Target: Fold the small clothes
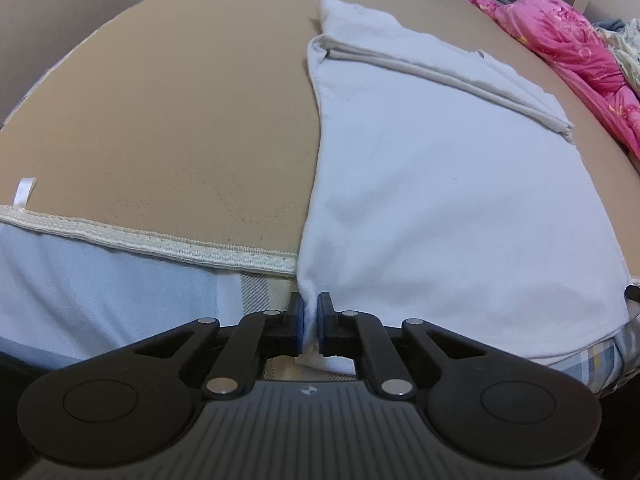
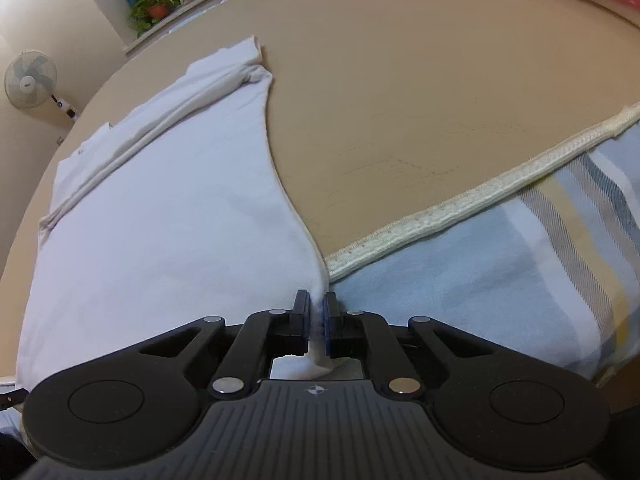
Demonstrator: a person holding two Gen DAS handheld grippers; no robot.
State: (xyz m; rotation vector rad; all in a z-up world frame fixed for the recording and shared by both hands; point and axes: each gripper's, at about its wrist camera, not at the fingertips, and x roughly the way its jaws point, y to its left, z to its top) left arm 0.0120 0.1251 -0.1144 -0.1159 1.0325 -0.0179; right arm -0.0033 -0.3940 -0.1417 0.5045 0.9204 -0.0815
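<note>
Shirt, white, lies flat on a tan mat, its near hem overhanging the mat's cream trim. Left gripper and right gripper each pinch a hem corner. Bare mat flanks it; pink bedding lies beyond, a fan stands off the mat.

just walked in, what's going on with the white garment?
A person holds a gripper in each hand. The left gripper and the right gripper are each shut on a near corner of the white garment, which lies flat on the tan mat, sleeves already folded in. The lengthwise fold is not yet made.
</note>
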